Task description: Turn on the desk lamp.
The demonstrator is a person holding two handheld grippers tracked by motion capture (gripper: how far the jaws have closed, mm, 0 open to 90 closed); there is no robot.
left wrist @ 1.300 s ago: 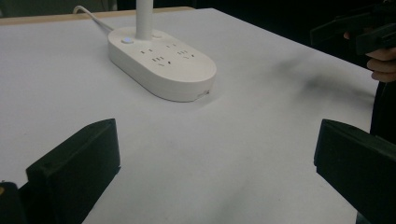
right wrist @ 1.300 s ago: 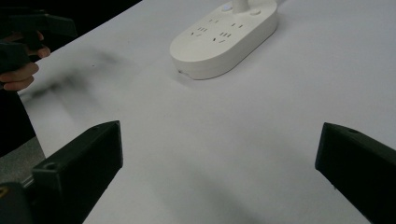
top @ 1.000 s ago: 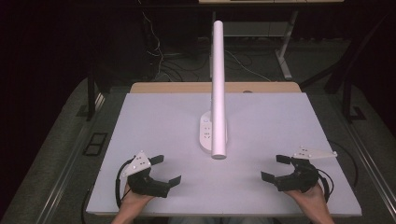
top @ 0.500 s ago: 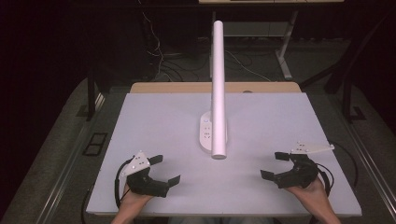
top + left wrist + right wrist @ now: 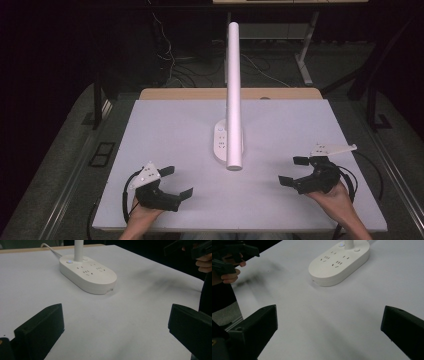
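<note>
A white desk lamp stands mid-table: its oval base carries sockets and buttons, and a long white bar rises from it toward the camera. My left gripper rests at the near left of the white table, jaws wide open with nothing between them. My right gripper sits at the near right, also open and holding nothing. The lamp base lies ahead in the left gripper view, and the same base lies ahead in the right gripper view.
A wooden strip runs along the table's far edge. Cables and table legs stand on the dark floor behind. The lamp's white cord trails off the far side.
The right gripper has shifted slightly toward the table's middle. The left gripper and the lamp have not moved.
</note>
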